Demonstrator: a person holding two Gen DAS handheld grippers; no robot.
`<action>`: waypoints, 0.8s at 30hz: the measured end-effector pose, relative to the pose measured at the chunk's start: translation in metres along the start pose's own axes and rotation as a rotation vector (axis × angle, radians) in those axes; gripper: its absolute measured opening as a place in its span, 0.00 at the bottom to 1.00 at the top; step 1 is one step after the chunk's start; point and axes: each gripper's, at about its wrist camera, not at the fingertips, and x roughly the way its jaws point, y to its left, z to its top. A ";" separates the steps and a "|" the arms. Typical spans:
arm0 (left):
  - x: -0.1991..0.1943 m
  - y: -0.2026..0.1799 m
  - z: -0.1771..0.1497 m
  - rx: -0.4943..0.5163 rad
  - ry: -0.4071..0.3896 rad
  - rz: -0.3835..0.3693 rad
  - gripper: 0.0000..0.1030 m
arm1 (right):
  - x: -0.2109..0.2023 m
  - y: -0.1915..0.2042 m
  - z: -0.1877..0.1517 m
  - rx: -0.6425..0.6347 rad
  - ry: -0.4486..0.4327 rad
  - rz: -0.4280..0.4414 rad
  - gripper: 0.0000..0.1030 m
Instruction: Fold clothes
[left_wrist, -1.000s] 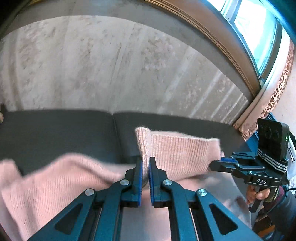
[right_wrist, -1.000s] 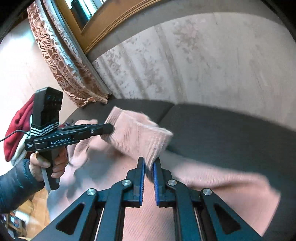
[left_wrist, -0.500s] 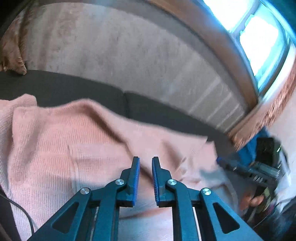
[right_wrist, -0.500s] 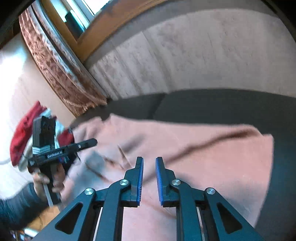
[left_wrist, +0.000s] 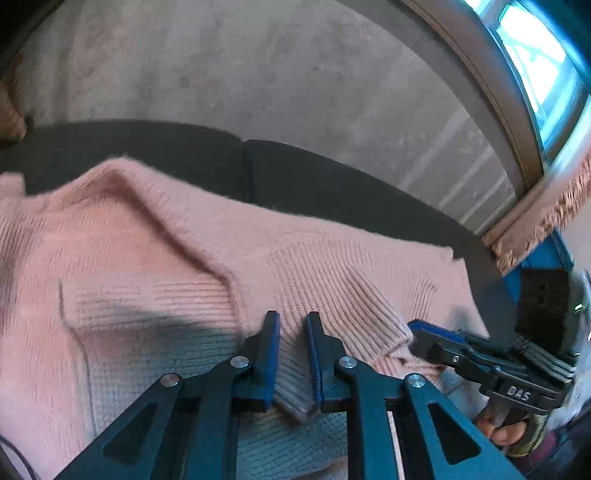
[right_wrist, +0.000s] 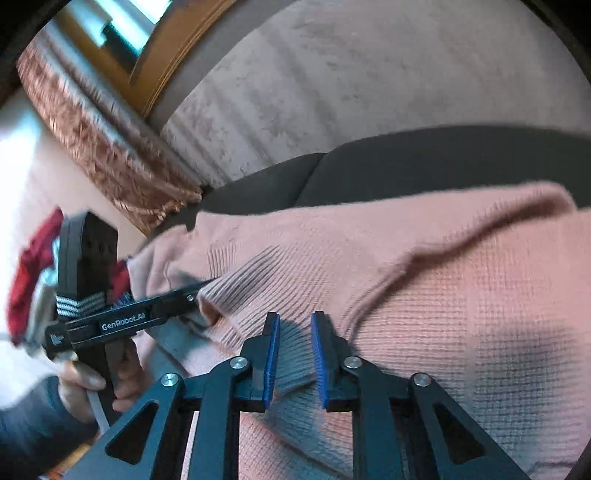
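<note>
The dark grey sofa seat is carrying the pink ribbed knit sweater, which is filling the lower half of both frames, probably laid down so a fold can settle. A ribbed cuff is lying between the jaws of each hand-held gripper. The left hand-held gripper has just been opening and is standing slightly spread, pads not pressing. The right hand-held gripper is standing the same. Free seat is showing beyond the sweater's far edge.

Black linkage left gripper and right gripper, blue pads, silver screws; dark sleeve at eight o'clock.
</note>
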 end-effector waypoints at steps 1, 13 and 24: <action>-0.002 -0.001 0.000 -0.006 -0.002 0.008 0.14 | -0.002 -0.002 0.000 0.014 -0.004 0.008 0.15; -0.027 -0.015 0.015 0.004 -0.112 -0.065 0.18 | -0.074 -0.040 0.002 0.225 -0.187 0.044 0.55; 0.000 -0.022 -0.019 0.083 -0.060 -0.035 0.19 | -0.029 -0.069 0.050 0.295 -0.161 -0.129 0.13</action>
